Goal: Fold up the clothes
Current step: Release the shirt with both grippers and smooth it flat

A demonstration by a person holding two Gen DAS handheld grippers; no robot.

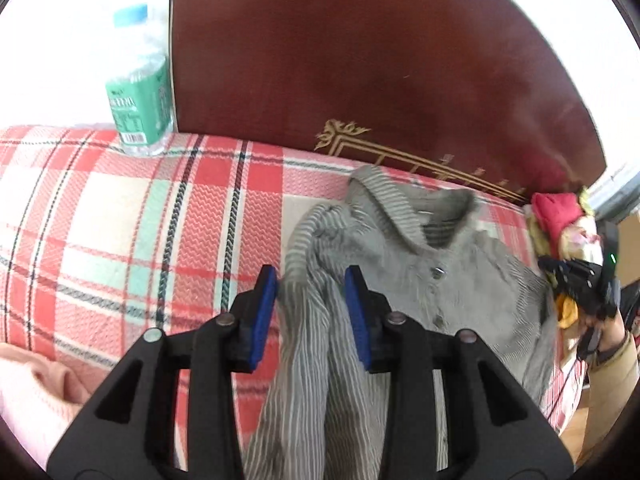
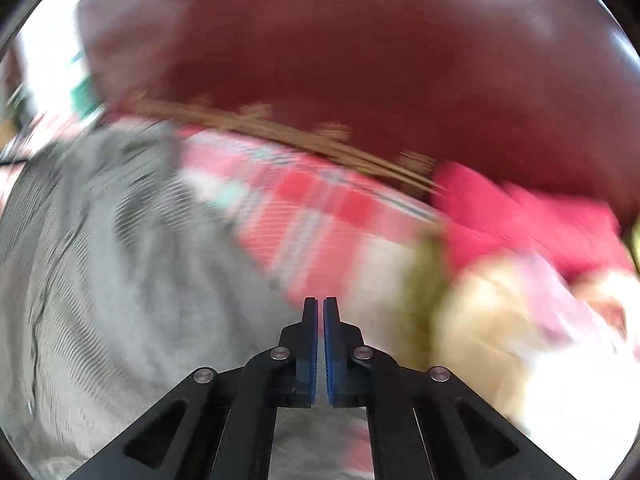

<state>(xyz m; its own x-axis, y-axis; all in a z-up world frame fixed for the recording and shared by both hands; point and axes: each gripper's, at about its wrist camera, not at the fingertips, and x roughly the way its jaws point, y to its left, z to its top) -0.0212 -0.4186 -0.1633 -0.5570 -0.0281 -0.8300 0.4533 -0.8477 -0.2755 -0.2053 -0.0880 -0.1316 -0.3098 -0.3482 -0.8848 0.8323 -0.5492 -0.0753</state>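
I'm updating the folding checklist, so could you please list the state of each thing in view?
Grey striped shirt: spread on the plaid cover, buttoned, one sleeve folded in.
Left tool: open, sleeve between its pads.
Right tool: shut, empty.
Water bottle: upright, capped.
Clothes pile: unfolded heap.

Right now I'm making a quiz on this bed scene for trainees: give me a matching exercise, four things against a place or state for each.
Things:
1. water bottle
2. grey striped shirt
3. left gripper
4. right gripper

Places or states:
A. shut, nothing between its pads
B. standing upright at the far left edge of the plaid blanket
C. open, a striped sleeve lying between its pads
D. spread on the blanket, collar toward the dark red headboard

Pairs: 1-B, 2-D, 3-C, 4-A
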